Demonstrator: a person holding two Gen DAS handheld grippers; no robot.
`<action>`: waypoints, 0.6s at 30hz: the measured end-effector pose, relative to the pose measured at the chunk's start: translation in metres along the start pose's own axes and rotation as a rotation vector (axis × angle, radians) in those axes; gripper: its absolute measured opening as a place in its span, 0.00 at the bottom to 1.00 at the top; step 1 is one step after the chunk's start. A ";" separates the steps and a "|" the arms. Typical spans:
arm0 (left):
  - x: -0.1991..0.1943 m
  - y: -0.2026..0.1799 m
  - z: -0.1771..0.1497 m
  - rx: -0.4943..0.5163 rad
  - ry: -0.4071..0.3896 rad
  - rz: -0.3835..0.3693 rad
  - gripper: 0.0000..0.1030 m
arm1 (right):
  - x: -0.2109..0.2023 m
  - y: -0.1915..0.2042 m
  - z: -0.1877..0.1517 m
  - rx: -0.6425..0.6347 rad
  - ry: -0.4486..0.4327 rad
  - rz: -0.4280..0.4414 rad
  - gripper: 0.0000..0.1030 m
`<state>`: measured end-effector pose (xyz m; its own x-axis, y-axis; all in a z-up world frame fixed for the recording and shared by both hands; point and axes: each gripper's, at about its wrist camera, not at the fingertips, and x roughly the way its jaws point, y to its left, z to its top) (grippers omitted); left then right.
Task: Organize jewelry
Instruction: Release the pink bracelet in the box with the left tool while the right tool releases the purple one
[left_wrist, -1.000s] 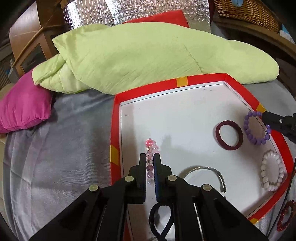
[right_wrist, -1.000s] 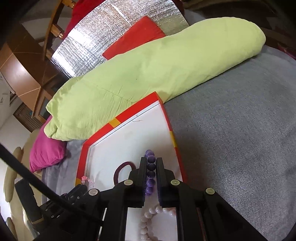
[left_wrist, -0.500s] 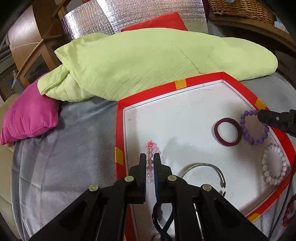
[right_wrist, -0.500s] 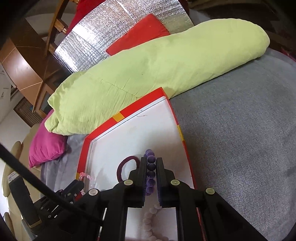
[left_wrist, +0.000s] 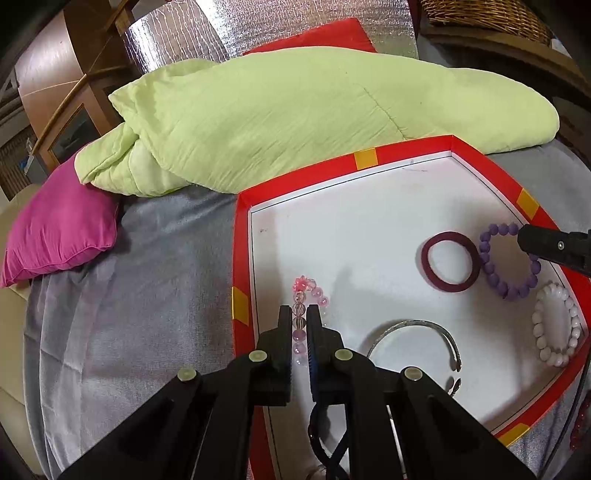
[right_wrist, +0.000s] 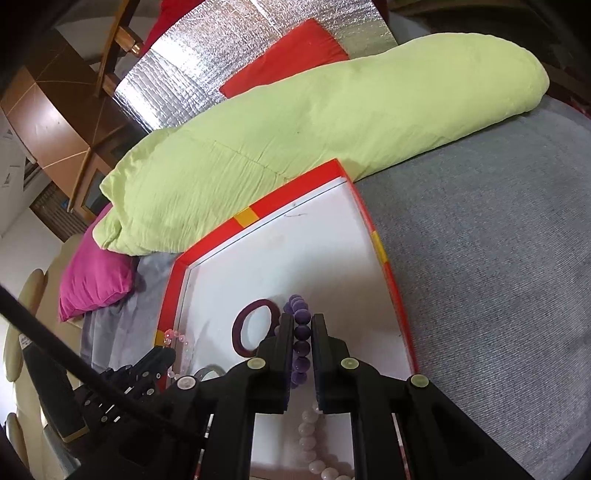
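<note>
The left claw (left_wrist: 299, 318) is pinched narrow on a strand of clear pink and lilac glass beads (left_wrist: 300, 314). The beads run up between its two black fingers (left_wrist: 284, 325), and a pink flower-shaped bead at the strand's far end shows just past the fingertips. This strand sits near the left edge of a shallow tray with a white floor and a red rim marked with yellow patches (left_wrist: 365, 159).

The right claw (right_wrist: 302, 325) is likewise closed to a narrow gap on a bracelet of round matte purple beads (right_wrist: 302, 332). In the left wrist view the bracelet (left_wrist: 509, 266) forms a loop by the tray's right rim, with the right claw (left_wrist: 524, 236) gripping its upper right part.

Just left of the purple loop, almost touching it, a dark maroon ring-shaped bangle (left_wrist: 451, 261) lies flat on the white floor. Below the purple loop, close to the rim, lies a bracelet of round white beads (left_wrist: 557, 325). Between the two claws, towards the near edge, rests a thin open silver metal cuff (left_wrist: 417, 328). A dark blue looped cord (left_wrist: 328, 435) lies under the left claw's body.

The tray rests on a grey bedcover (left_wrist: 140, 295). Behind it stretches a long pale green quilted pillow (left_wrist: 314, 118), with a magenta cushion (left_wrist: 62, 225) at the left.
</note>
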<state>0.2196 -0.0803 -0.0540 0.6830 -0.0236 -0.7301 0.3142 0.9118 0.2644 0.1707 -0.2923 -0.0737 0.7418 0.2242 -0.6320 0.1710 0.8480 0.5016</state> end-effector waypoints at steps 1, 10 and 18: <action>0.000 0.000 0.000 0.001 0.001 0.000 0.08 | 0.001 0.002 -0.001 -0.005 0.004 0.000 0.10; 0.004 0.000 0.000 0.003 0.010 -0.001 0.08 | 0.003 0.009 -0.005 -0.035 0.022 0.008 0.10; 0.006 -0.002 -0.001 0.009 0.030 0.007 0.08 | 0.004 0.006 -0.006 -0.035 0.038 -0.012 0.10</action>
<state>0.2221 -0.0818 -0.0592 0.6654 -0.0050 -0.7465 0.3153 0.9083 0.2750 0.1712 -0.2830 -0.0768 0.7144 0.2314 -0.6603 0.1569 0.8667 0.4735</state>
